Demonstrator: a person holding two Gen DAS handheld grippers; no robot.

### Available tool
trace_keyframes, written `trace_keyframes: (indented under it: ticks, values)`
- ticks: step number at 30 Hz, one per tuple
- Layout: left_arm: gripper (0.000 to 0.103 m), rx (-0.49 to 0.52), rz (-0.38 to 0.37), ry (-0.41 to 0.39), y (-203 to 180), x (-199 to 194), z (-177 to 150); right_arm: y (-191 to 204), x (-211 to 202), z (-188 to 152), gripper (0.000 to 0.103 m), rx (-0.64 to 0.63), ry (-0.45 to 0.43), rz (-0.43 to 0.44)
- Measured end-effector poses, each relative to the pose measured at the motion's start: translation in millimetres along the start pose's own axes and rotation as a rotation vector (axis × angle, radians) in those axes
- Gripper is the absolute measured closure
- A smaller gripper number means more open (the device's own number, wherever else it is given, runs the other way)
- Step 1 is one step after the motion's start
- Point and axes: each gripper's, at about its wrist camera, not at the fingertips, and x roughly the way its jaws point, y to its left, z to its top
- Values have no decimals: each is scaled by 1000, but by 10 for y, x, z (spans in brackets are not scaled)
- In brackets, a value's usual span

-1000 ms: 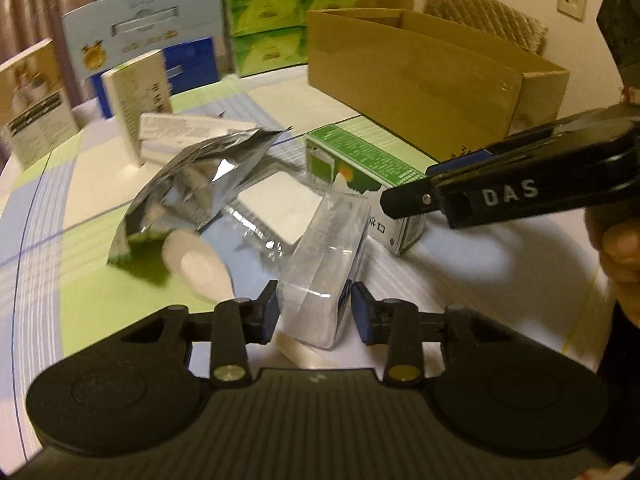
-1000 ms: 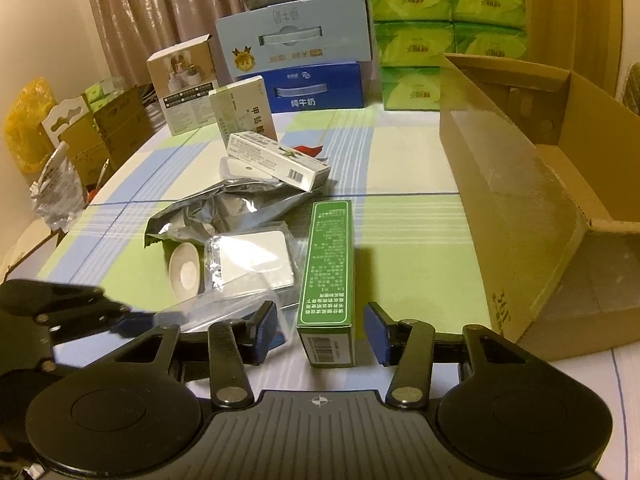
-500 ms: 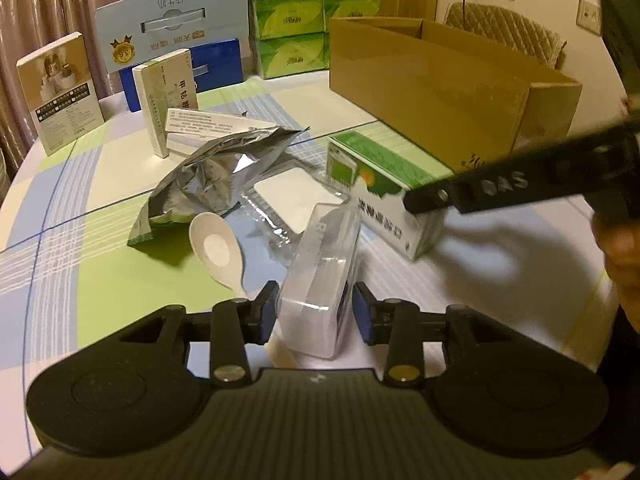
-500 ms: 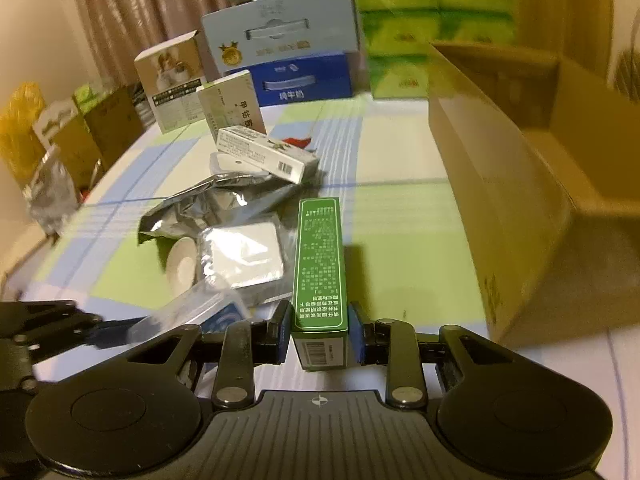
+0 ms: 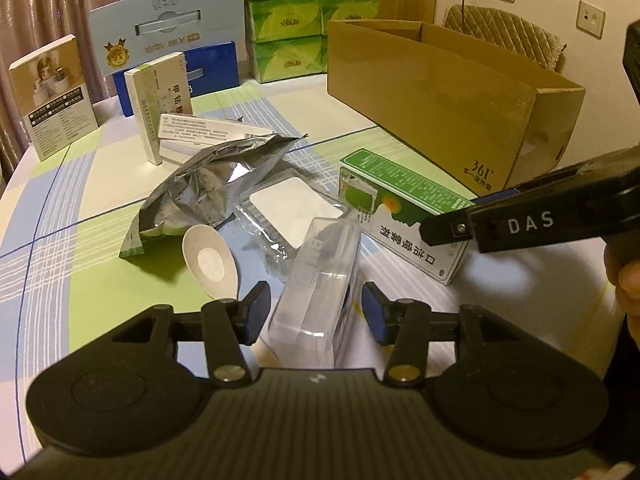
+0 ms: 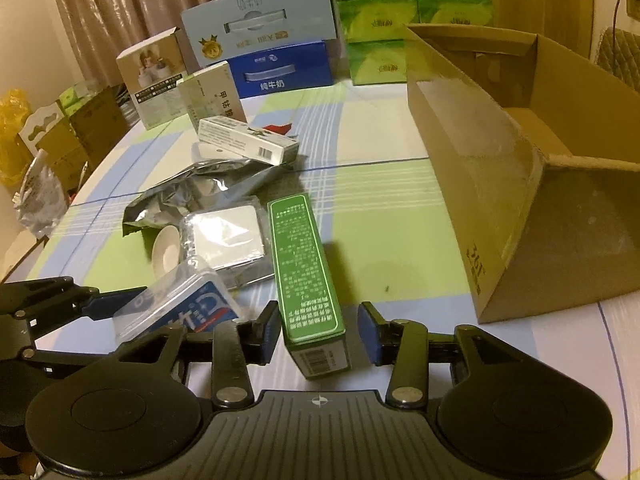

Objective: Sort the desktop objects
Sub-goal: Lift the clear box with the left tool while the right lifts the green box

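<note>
Now the left tool [image 5: 314, 312] stands wide around the clear plastic case [image 5: 316, 292], pads clear of its sides. The right tool [image 6: 318, 334] likewise gapes about the green box [image 6: 306, 276]; both things lie on the surface [image 6: 400, 208] near its front edge.

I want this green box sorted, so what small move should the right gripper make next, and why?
Probably close the right gripper on the green box. Its fingers straddle the box's near end with a gap on each side, so nothing is gripped yet. The open cardboard box stands just to the right.
</note>
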Motion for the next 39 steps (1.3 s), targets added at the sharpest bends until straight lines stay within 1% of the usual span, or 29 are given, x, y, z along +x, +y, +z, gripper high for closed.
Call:
trace_keyframes:
  ticks: [1,4,5,11,15,21,24,28,30,34,39]
  values:
    - [59,3,0,4,-1,19,5,-1,17,11,63,-3,-2,-1]
    - [71,0,-12,21,1,64,13,7,57,64,62,-17,-10,-1]
    - [73,-5,-17,24,0,67,11,15,63,76,62,-23,-12,0]
    - [73,-21,-18,33,5,80,-2,114,142,144,63,-93,2,14]
    - [73,-56,-26,39,32,96,-2,171,236,188,63,-138,34,11]
    - [70,-69,-13,40,30,128,20,159,343,199,63,-137,82,14]
    - [70,-68,-14,40,20,153,36,158,348,195,63,-133,86,11]
    - [70,-72,-16,40,16,178,51,146,353,194,74,-134,91,5]
    - [71,-64,-8,46,4,190,47,152,359,191,74,-139,91,1]
    - [77,-54,-4,53,-13,202,40,172,354,179,75,-151,84,-5]
    - [77,-39,12,48,-41,171,42,171,312,170,76,-141,60,1]
